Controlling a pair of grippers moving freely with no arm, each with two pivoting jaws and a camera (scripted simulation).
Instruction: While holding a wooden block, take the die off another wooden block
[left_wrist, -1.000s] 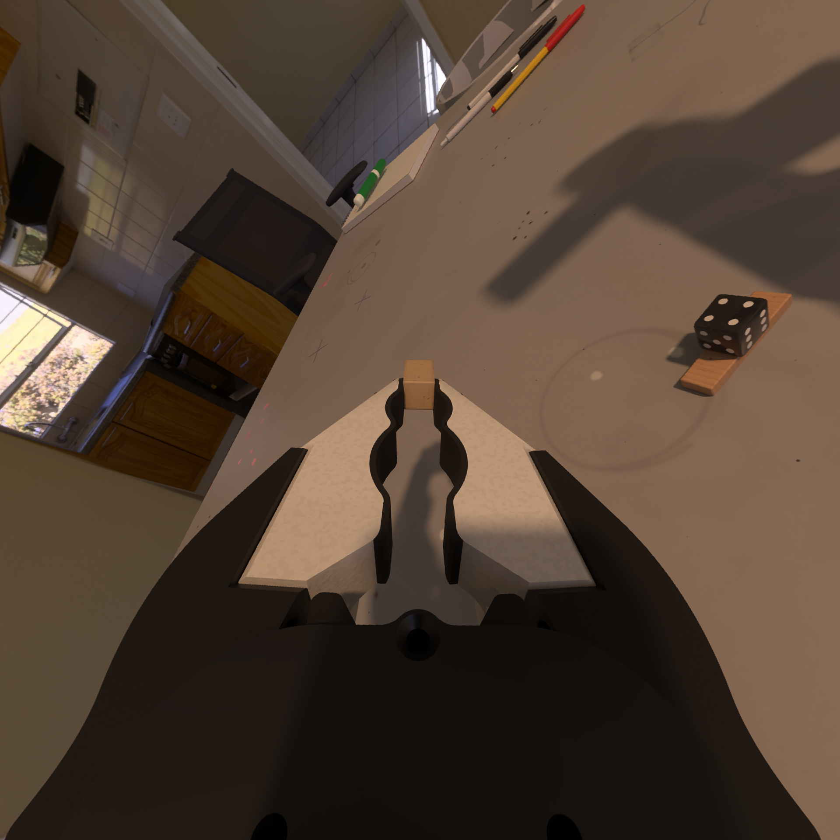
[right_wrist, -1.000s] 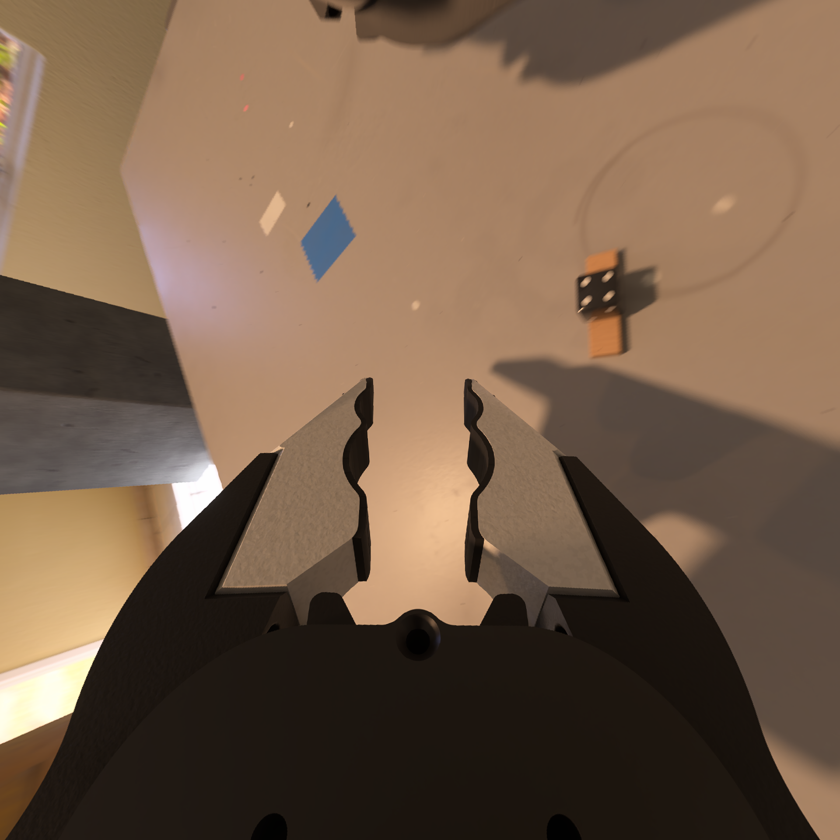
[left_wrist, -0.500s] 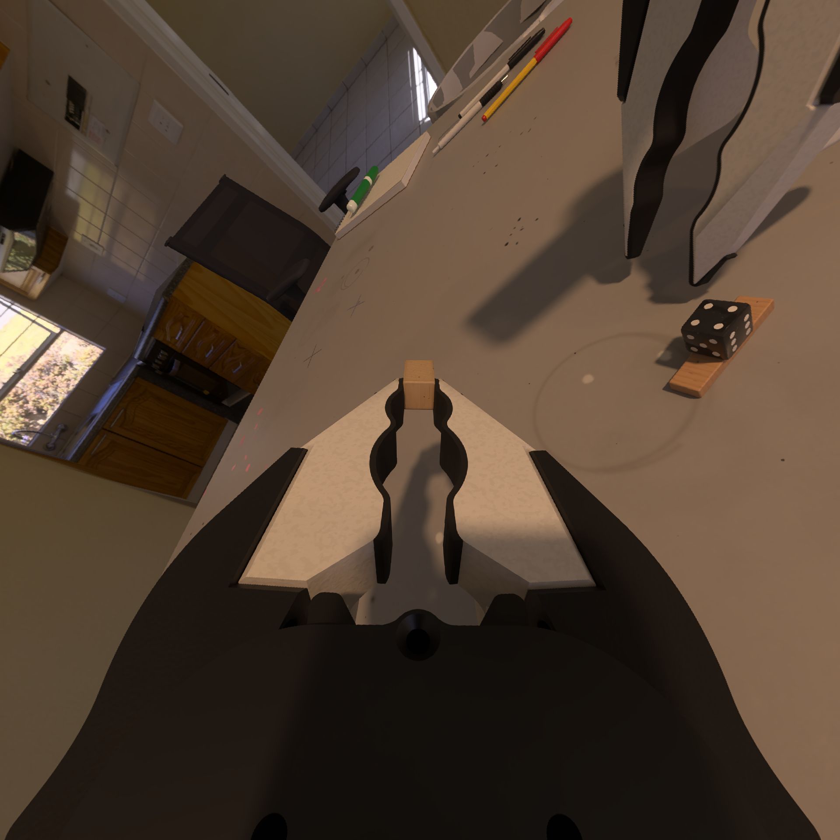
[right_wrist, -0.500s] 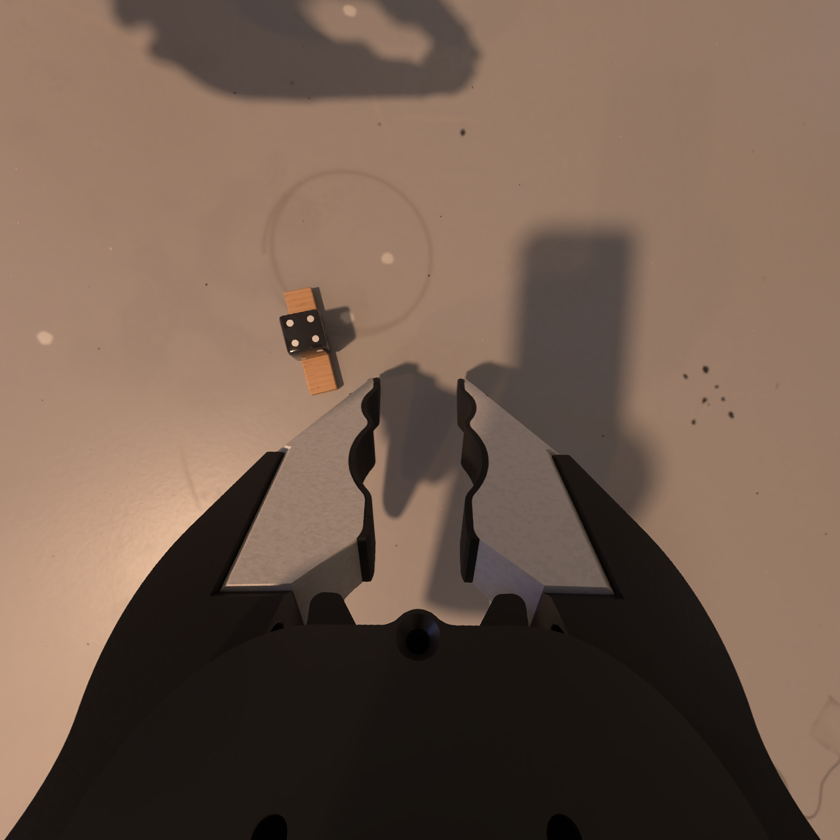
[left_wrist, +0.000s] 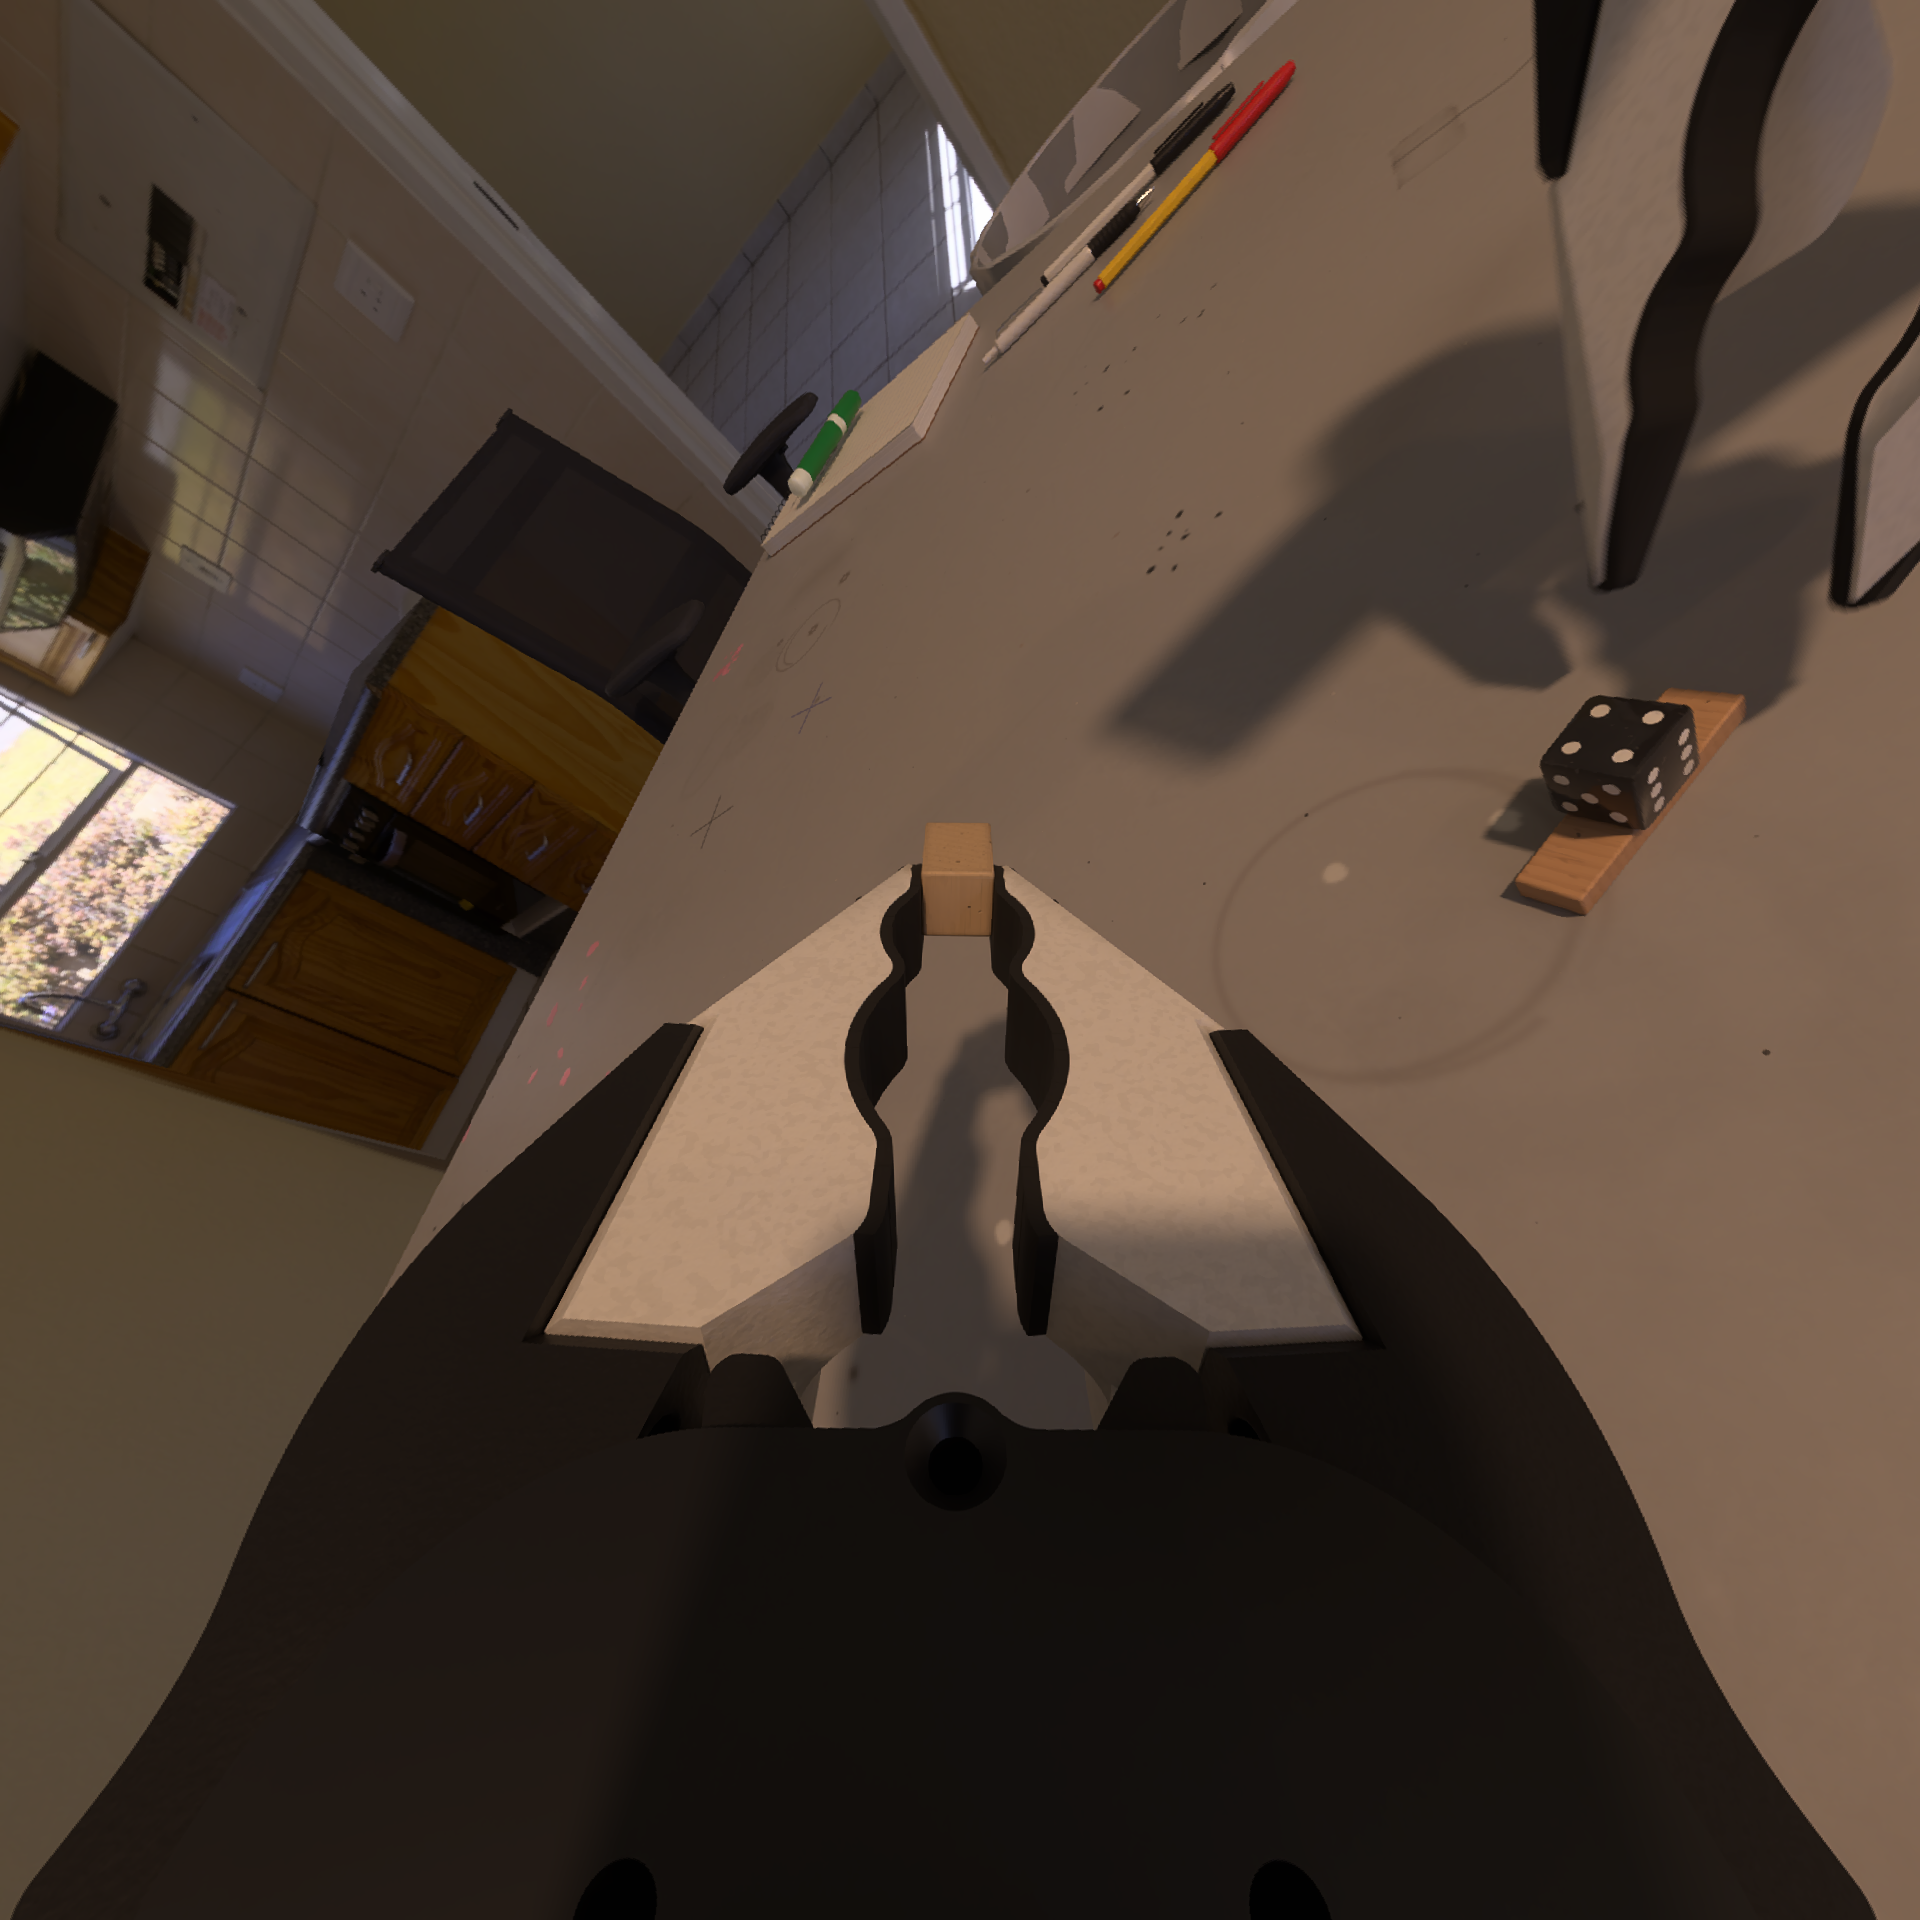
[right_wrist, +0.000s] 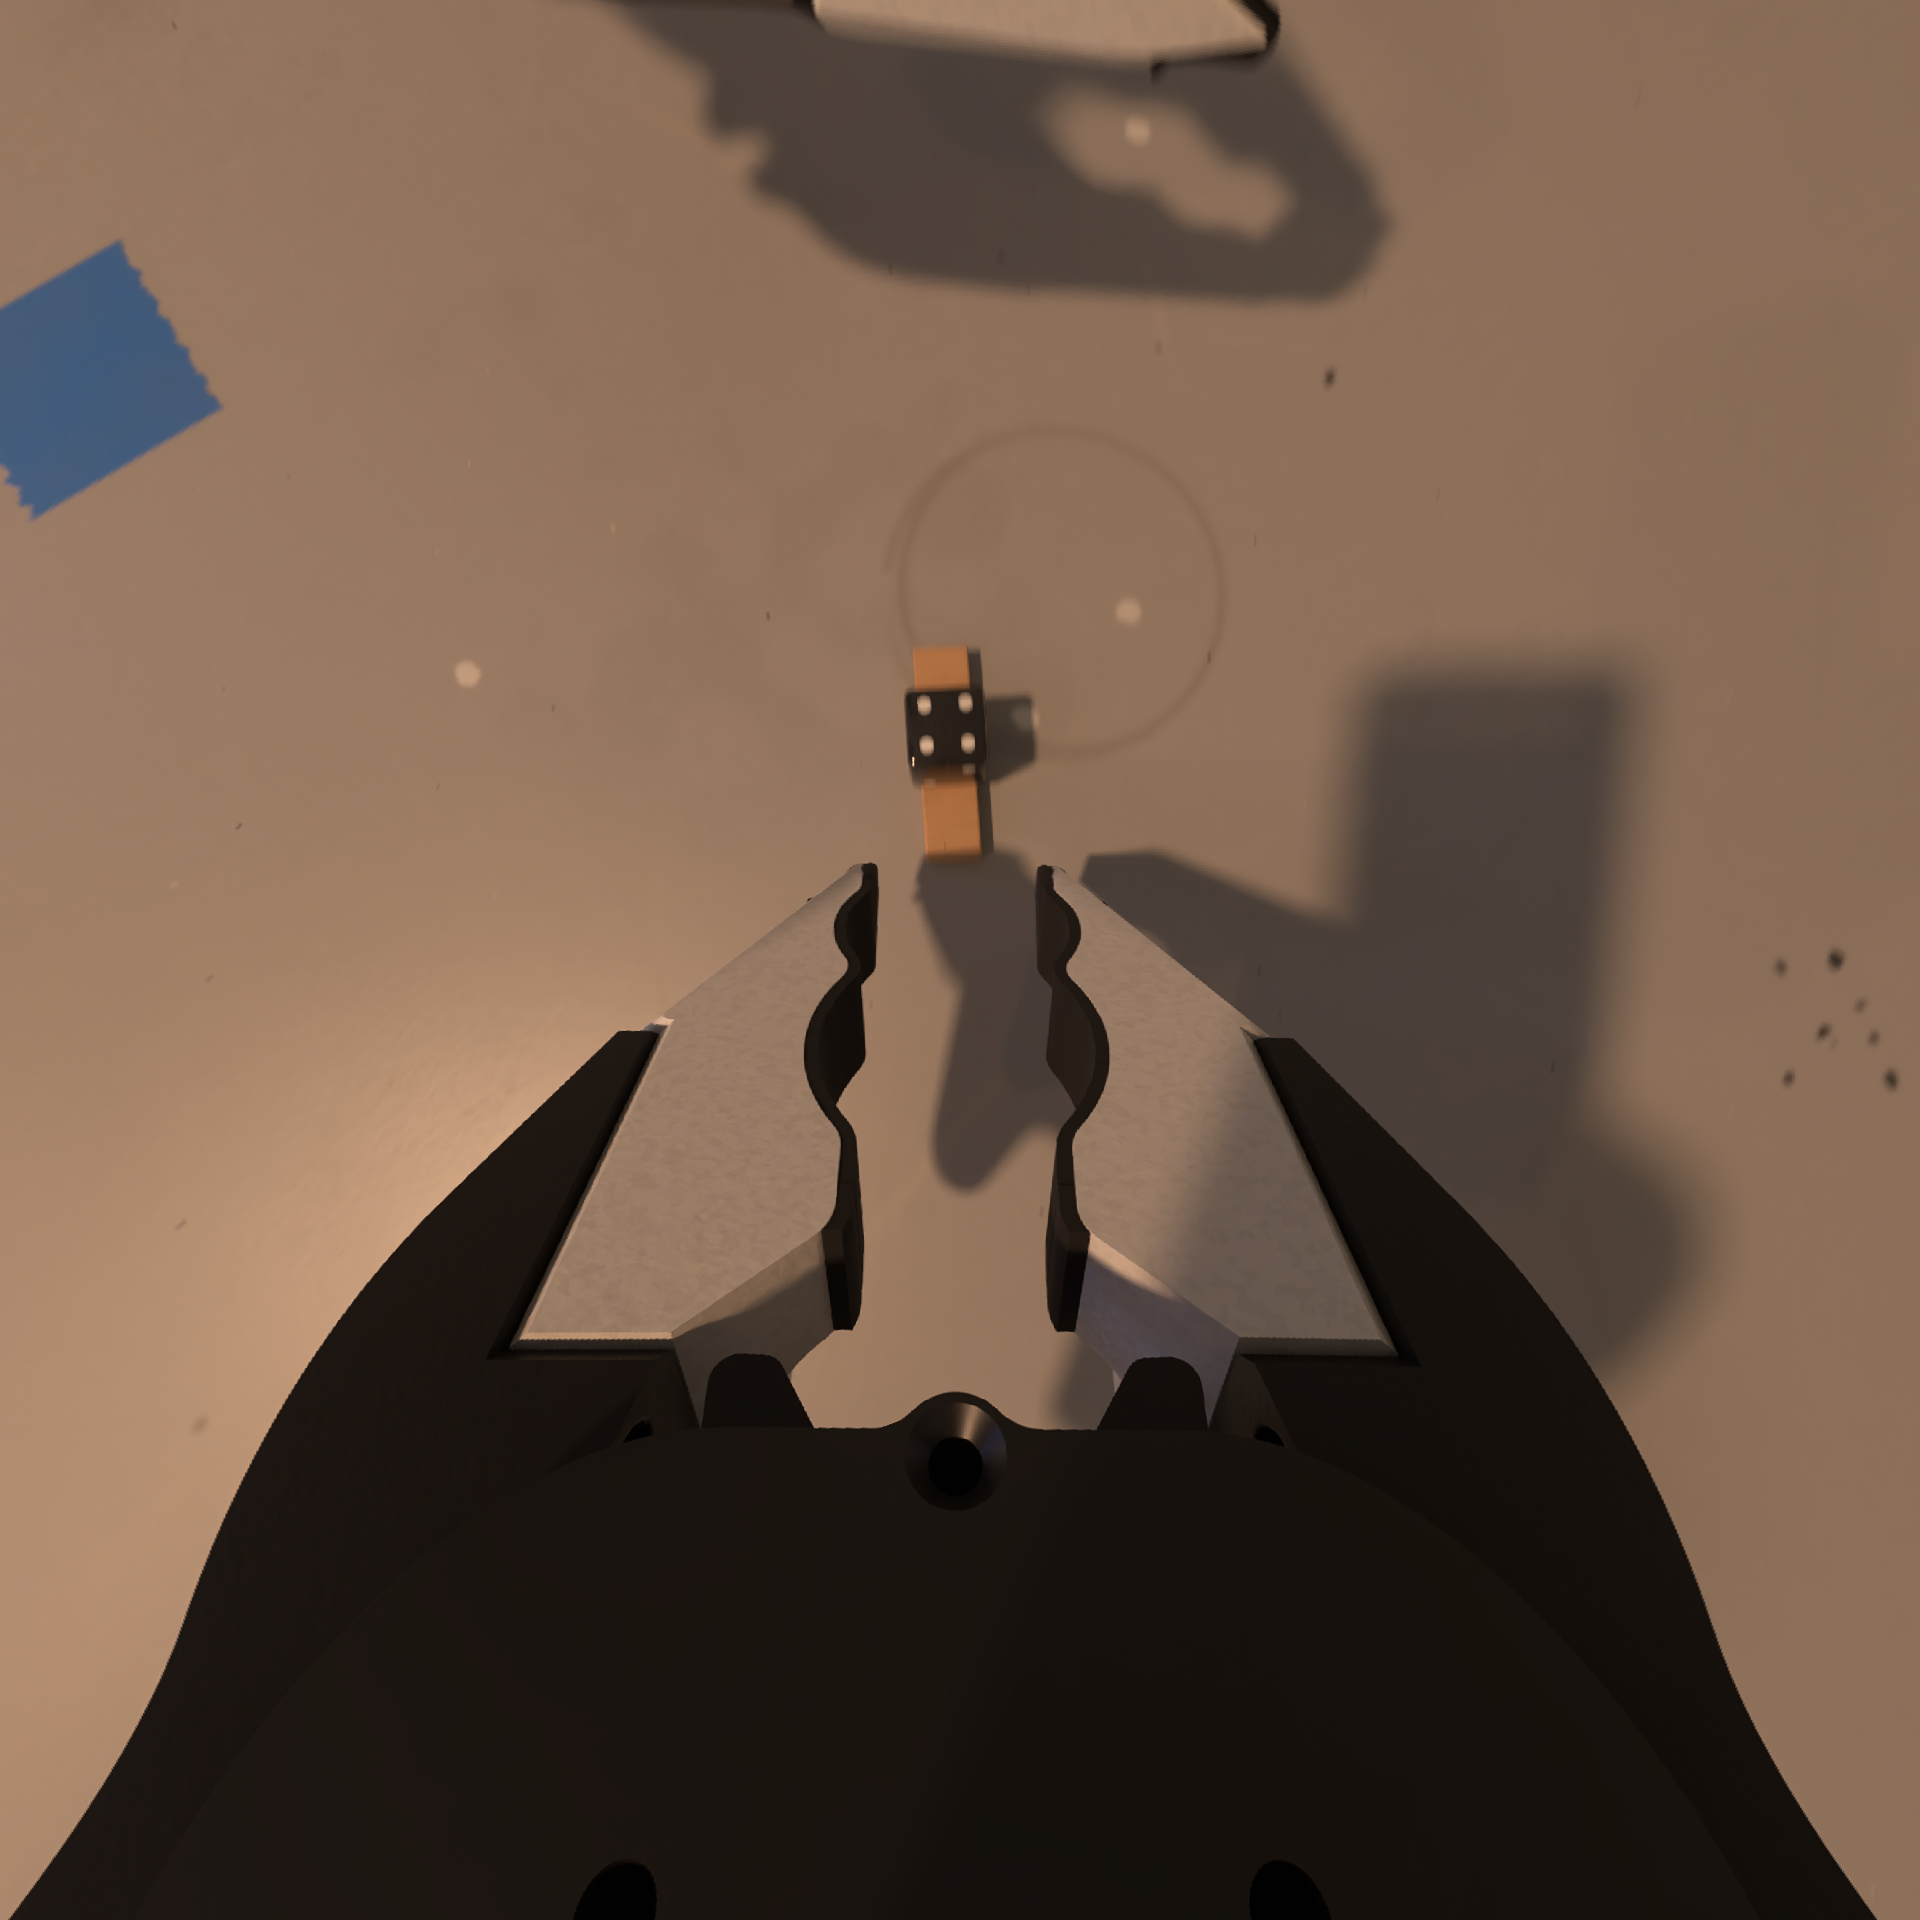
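Swinging in over half a second, the right gripper (right_wrist: 956, 883) is now lining up, jaws apart, just short of the die (right_wrist: 943, 730) sitting on the flat wooden block (right_wrist: 954, 821) on the table (right_wrist: 416, 935). The left gripper (left_wrist: 958, 883) is clamping the small wooden block (left_wrist: 957, 878) well to the left. Next comes, I judge, advancing to straddle the die.

Colour-wise: a pale tan cube-shaped wooden block (left_wrist: 957, 879) sits between white speckled fingers (left_wrist: 748, 1143) with black wavy inner edges, a black die with white pips (right_wrist: 944, 731) tops an orange-brown flat wooden block (right_wrist: 953, 821), plus a blue jagged-edged patch (right_wrist: 94, 374) on the beige-grey tabletop (right_wrist: 520, 935).
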